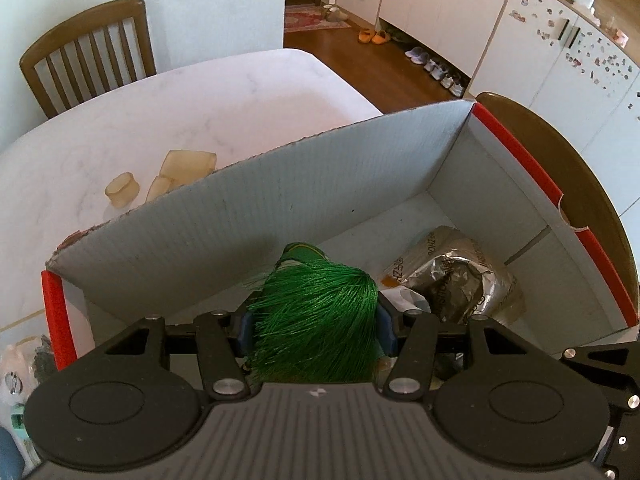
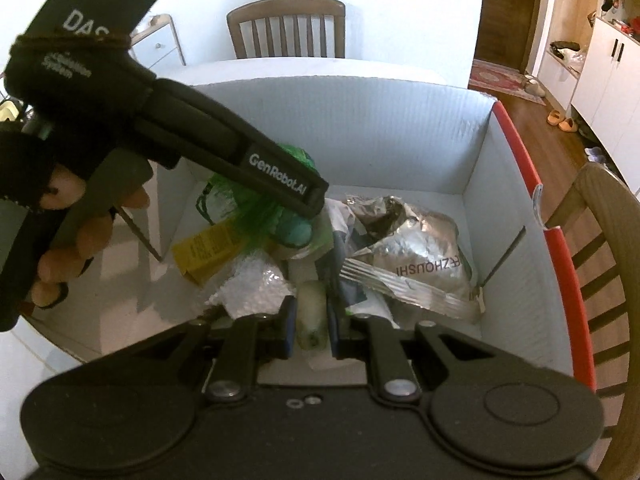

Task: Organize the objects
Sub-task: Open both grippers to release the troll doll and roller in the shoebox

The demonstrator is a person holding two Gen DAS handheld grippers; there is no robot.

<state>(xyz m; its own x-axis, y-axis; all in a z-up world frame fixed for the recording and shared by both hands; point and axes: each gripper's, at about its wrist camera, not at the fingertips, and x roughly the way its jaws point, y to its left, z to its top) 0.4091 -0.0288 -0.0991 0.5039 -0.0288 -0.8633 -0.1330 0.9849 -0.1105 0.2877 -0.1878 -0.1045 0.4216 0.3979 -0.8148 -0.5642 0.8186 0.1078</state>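
1. My left tool points steeply down into the open cardboard box, its blue pads about half apart and closed on a green tassel whose threads fan out between them.
2. From my right wrist view, that left tool reaches in from the upper left, held by my gloved left hand; the tassel hangs at its tip over the box floor.
3. My right tool is nearly closed, clamped on a small pale roll standing on edge between the pads, just above the box floor.
4. In the box lie a crumpled silver foil packet, a yellow label and some bubble wrap.
5. The box sits on the white marble desk; three pale translucent pieces lie on the desk just beyond its far wall.
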